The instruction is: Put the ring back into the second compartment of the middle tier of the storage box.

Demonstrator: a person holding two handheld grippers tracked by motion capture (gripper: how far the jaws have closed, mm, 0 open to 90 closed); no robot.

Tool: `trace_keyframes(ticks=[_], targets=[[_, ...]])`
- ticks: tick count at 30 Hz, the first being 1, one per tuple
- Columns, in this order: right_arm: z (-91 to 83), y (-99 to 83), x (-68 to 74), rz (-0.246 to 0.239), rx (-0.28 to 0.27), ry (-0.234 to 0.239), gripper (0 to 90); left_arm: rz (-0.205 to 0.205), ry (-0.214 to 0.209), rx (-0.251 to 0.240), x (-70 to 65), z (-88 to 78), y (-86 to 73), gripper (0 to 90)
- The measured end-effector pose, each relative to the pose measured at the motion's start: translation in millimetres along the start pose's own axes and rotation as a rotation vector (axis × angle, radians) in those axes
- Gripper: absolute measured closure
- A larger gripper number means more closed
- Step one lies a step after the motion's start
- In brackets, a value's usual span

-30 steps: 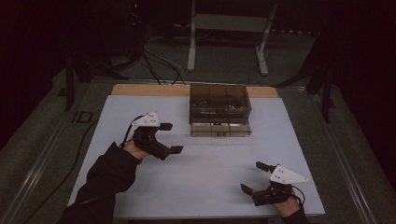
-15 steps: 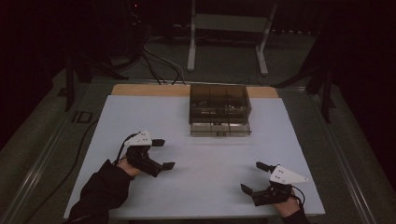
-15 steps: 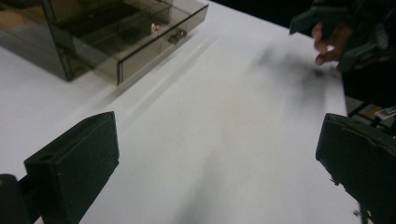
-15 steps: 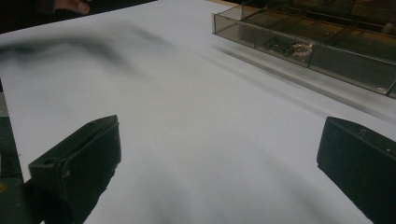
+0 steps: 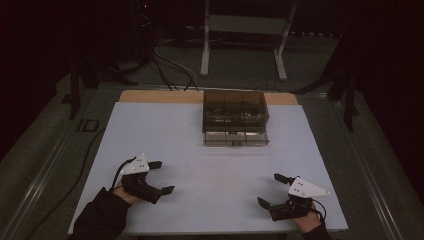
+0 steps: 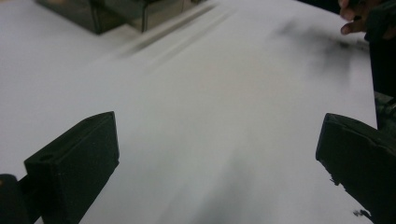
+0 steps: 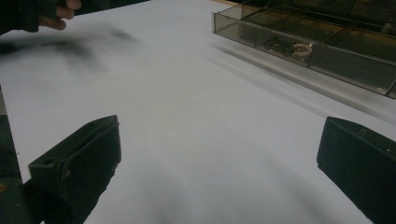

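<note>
Smoky plastic organiser box (image 5: 235,118) stood at the far middle of the desk (image 5: 165,130), on the white sheet, with its low front tray toward the person and some small items in the compartments; in the right gripper view a little beaded piece (image 7: 302,48) lay in one front compartment. Both tools were well apart from the box and near the front edge of the desk. The left tool (image 5: 159,177) was held at the left side with its jaws spread wide and nothing between them, and the right tool (image 5: 269,189) at the right side was also wide open and empty. Compared with one second before, the left tool had moved back toward the person and down, away from the box, while the right tool had stayed in the same place. I judge that the main risk from here was in the next reach: the box looked light and was not fixed, so a tool that came in too fast or too low could push it along the sheet or shake the small items out of their compartments.
</note>
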State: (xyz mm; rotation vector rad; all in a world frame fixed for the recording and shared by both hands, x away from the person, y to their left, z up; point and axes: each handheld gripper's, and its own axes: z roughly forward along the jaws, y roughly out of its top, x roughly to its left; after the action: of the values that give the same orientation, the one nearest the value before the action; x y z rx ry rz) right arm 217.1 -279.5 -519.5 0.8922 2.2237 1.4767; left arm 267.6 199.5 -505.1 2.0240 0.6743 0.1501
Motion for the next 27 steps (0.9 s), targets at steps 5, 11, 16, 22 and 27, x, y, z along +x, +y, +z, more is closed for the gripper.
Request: trace_keyframes(ticks=[5,11,16,22,27], targets=[[-0.3,-0.1,-0.3,0.002,-0.002,-0.003,0.0,-0.022,0.022,0.008,-3.0,-13.7,-10.8,0.9],[-0.2,0.1,-0.3,-0.002,-0.001,-0.003,0.0,-0.028,0.078,0.04,-5.8,-26.4,-23.7,0.9],[-0.2,-0.1,-0.8,0.003,-0.001,-0.002,0.0,-0.047,0.072,0.031,-2.6,-33.4,-31.7,0.9],[0.0,-0.2,-1.1,0.005,0.0,-0.002,0.0,-0.045,0.086,0.037,2.6,-37.8,-36.4,0.9],[0.9,-0.9,-2.5,0.008,0.002,-0.003,0.0,-0.057,0.069,0.031,2.8,-38.6,-38.1,0.9]])
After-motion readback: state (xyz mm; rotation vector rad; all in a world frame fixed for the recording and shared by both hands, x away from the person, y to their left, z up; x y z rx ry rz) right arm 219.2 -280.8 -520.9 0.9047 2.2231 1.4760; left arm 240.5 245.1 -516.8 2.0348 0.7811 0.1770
